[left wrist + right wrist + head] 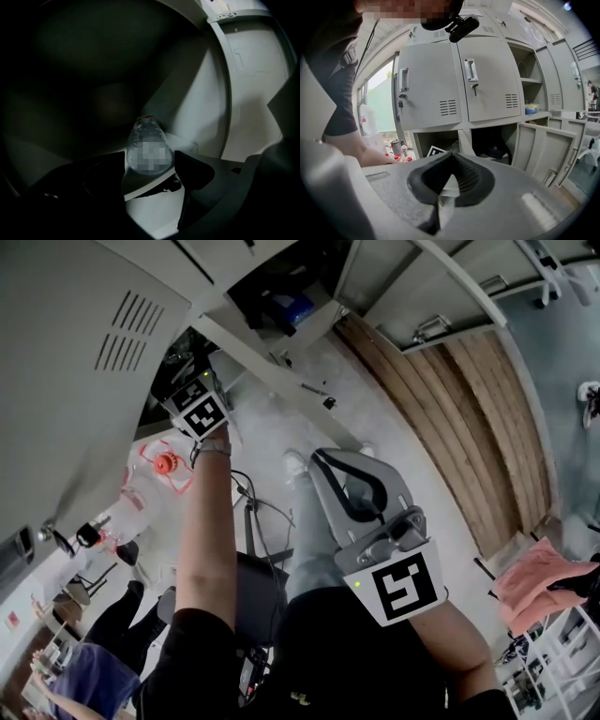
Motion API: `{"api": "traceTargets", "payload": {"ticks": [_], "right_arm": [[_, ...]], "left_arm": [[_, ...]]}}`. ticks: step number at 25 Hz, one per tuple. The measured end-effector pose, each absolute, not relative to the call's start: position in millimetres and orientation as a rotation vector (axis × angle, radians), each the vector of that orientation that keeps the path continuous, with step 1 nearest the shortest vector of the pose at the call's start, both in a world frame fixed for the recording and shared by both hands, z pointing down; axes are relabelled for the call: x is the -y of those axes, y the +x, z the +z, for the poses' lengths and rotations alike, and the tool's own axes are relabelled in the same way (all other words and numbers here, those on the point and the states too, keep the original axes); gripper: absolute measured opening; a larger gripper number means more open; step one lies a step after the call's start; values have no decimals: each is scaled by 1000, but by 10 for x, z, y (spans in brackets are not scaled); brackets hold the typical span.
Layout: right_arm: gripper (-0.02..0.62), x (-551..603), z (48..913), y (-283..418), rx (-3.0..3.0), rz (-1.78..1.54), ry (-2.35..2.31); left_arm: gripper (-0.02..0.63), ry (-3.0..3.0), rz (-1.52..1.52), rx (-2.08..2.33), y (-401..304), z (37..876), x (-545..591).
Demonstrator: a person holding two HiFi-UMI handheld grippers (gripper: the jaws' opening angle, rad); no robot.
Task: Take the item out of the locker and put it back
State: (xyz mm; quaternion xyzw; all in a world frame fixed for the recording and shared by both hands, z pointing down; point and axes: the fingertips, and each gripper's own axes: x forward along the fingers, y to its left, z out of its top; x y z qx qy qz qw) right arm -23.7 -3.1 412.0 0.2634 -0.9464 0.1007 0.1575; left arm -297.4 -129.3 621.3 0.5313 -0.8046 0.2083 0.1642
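Note:
A clear plastic bottle (145,136) with a red cap stands upright on the pale floor (154,206) of a dark locker compartment. In the left gripper view my left gripper (150,159) is open, one black jaw on each side of the bottle's lower body and close to it, not pressing. The head view shows only its marker cube (200,409) at the compartment's mouth; the jaws are hidden inside. My right gripper (321,457) hangs shut and empty in front of me, its pads (464,176) meeting at the tip.
The compartment's grey vented door (84,381) stands open at the left. Closed grey doors (454,84) sit above, another open door (543,145) at the right. Several red-capped bottles (396,157) stand on the floor at the left. Wooden planks (469,399) and a pink cloth (539,582) lie right.

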Motion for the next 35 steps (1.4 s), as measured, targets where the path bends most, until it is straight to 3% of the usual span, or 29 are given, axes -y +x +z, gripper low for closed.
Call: {"api": "traceTargets", "payload": {"ticks": [8,21,35], "right_arm": [[3,72,4137,-228,2688,284,777],[3,48,4131,-229,2685,283,781],[3,38,4153,-255,2664,281,787]], "left_arm": [[295,1511,586,2305,-2964,6228,1319],[293,1474,566,2309,-2773,6228,1010],[368,1493,523,2301,-2876,6167,1141]]}}
